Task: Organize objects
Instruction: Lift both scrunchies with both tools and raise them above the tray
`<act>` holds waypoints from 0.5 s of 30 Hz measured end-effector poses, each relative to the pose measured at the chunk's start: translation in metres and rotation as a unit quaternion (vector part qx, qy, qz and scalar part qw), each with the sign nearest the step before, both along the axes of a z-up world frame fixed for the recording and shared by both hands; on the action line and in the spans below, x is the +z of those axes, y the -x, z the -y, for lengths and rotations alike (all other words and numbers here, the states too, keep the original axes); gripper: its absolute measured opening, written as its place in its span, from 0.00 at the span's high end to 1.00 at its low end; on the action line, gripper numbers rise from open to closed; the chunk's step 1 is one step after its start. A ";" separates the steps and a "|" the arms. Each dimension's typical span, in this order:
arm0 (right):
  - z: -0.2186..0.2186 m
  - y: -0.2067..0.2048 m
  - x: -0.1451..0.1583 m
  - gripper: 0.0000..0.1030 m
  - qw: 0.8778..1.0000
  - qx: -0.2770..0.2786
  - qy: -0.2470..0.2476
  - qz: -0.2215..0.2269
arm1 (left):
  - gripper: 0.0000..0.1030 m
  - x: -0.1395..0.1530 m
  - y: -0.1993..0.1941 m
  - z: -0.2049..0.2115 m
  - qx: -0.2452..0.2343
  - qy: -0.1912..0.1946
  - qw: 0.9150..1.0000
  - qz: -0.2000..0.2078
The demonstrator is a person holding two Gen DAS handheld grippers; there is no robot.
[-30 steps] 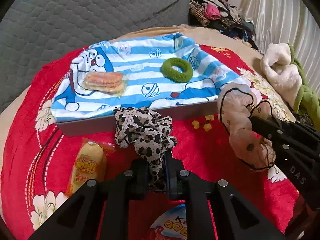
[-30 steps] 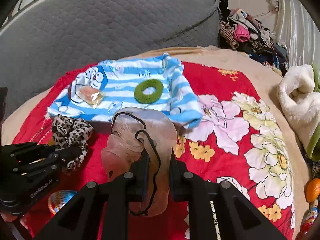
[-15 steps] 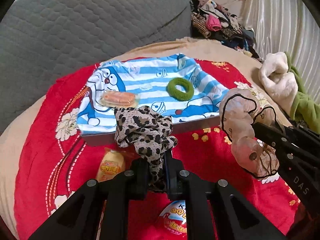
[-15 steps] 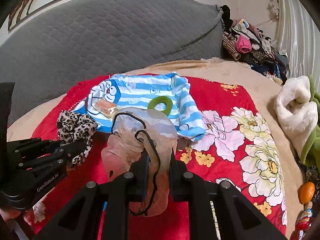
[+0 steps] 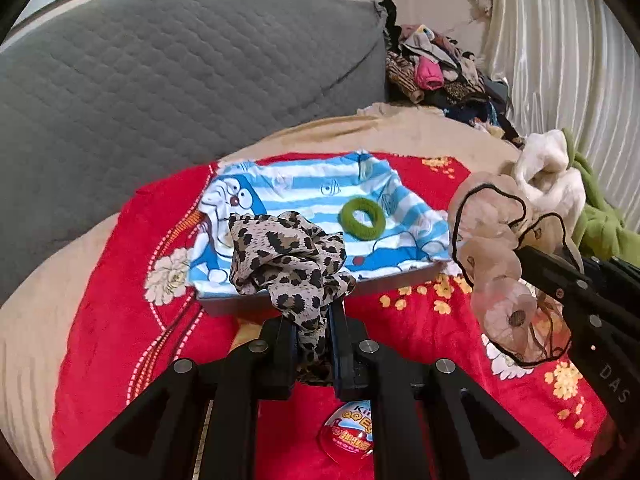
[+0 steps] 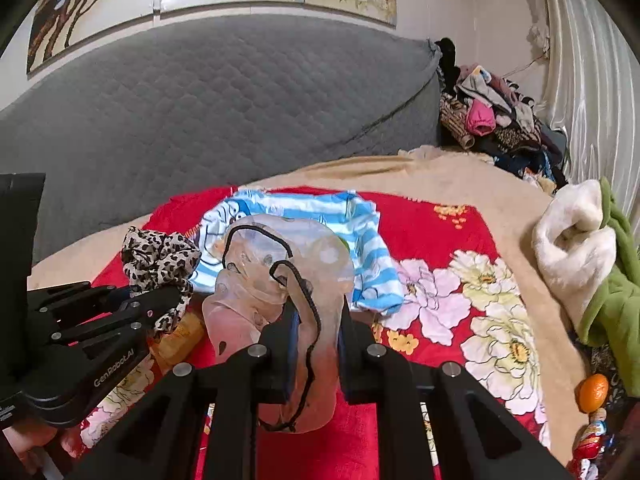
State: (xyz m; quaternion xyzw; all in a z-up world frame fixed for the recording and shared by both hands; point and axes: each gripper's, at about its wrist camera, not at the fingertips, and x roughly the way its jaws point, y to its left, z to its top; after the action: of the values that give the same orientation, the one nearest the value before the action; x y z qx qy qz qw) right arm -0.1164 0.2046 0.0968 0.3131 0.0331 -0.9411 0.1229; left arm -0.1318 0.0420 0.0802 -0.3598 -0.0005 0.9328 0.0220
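Observation:
My left gripper (image 5: 313,334) is shut on a leopard-print scrunchie (image 5: 282,258) and holds it up in front of a tray lined with blue striped Doraemon cloth (image 5: 304,190). A green scrunchie (image 5: 362,219) lies on that cloth. My right gripper (image 6: 316,330) is shut on a sheer beige scrunchie with black trim (image 6: 280,276), held up to the right of the left one; it also shows in the left wrist view (image 5: 496,248). The leopard scrunchie shows in the right wrist view (image 6: 158,258).
A red flowered blanket (image 5: 120,280) covers the bed. A red egg-shaped toy (image 5: 350,428) lies below the left gripper. A snack packet (image 6: 178,338) lies by the tray. A grey quilted headboard (image 5: 160,80) stands behind. A white and green blanket (image 6: 580,256) and an orange (image 6: 594,388) lie at the right.
Both grippers have risen and pulled back from the tray with their scrunchies still held. The tray now looks smaller and farther off, and more of the headboard shows.

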 end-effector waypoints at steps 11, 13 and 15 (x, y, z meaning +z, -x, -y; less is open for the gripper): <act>0.011 -0.023 0.036 0.84 1.000 0.001 -0.007 -0.029 | 0.87 0.040 -0.021 0.010 0.005 0.004 0.999 -0.032; 0.014 -0.026 0.043 0.84 0.999 0.002 -0.008 -0.035 | 0.87 0.048 -0.023 0.013 0.007 0.004 0.999 -0.038; 0.017 -0.028 0.050 0.84 0.999 0.004 -0.011 -0.041 | 0.87 0.055 -0.027 0.015 0.011 0.004 0.999 -0.044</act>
State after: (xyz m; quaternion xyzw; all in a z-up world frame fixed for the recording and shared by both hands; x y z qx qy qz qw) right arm -0.0884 0.1875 0.1473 0.2759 0.0499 -0.9521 0.1218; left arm -0.1052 0.0269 0.1356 -0.3189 0.0006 0.9477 0.0106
